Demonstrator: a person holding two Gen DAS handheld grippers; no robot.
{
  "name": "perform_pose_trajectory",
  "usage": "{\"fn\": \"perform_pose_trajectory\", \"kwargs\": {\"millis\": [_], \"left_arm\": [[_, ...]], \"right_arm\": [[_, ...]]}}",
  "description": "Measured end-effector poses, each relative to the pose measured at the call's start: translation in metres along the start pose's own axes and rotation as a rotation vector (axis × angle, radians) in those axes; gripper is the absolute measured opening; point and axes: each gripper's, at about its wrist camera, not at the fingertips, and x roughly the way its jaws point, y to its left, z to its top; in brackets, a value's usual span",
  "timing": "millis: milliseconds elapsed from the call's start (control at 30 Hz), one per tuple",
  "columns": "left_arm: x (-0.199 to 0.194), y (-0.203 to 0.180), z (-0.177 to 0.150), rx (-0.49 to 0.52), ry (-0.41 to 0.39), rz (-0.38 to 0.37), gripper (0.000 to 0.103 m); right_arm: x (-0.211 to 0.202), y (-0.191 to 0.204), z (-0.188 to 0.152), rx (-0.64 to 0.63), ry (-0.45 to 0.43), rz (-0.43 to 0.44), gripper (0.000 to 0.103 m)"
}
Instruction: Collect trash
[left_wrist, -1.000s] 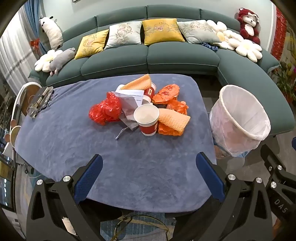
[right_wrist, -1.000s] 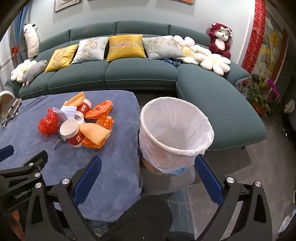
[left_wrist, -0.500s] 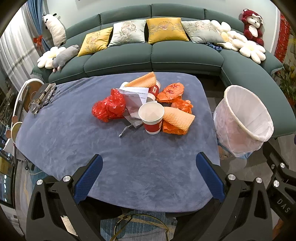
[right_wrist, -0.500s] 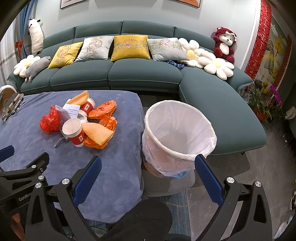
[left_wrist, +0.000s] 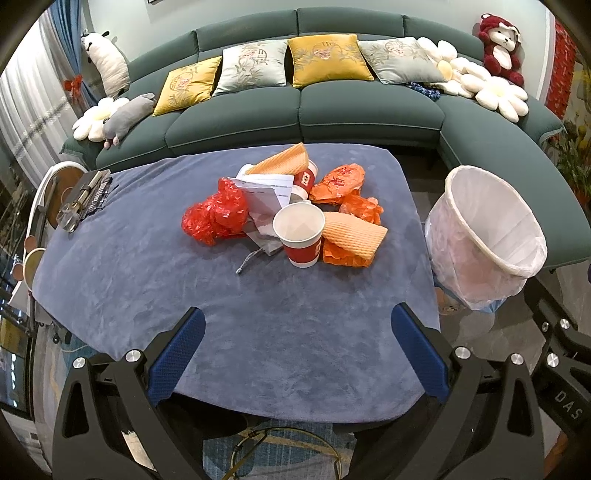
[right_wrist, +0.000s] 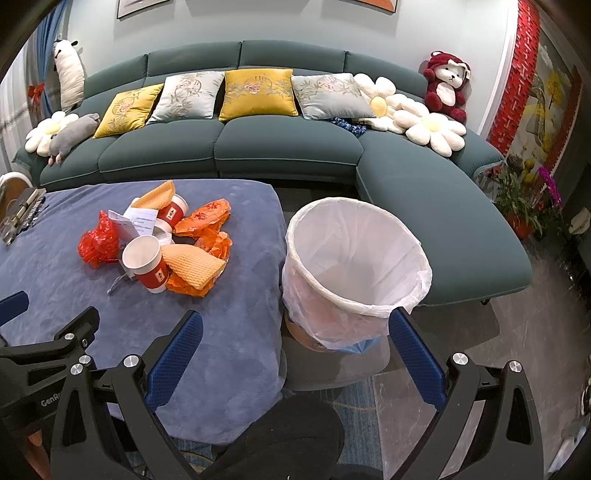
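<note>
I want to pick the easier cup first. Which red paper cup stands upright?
The nearer red cup, open mouth up beside the ridged orange wrapper; the far cup lies tipped.

The left gripper (left_wrist: 297, 332) fills the bottom of its own view, blue-padded fingers (left_wrist: 177, 354) spread wide with nothing between them; the right gripper (right_wrist: 295, 334) sits likewise at the bottom of its view, jaws wide apart and empty; each black frame shows at the other view's lower edge.
</note>
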Motion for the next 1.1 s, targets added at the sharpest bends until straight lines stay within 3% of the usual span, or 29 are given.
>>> {"fn": "perform_pose_trajectory", "kwargs": {"millis": [1100], "left_arm": [[0.0021,-0.0036,-0.0037,0.006,0.006,0.002,0.096]], "right_arm": [[-0.0007,-0.0028,-0.0014,0.008,0.005,-0.002,0.096]]}}
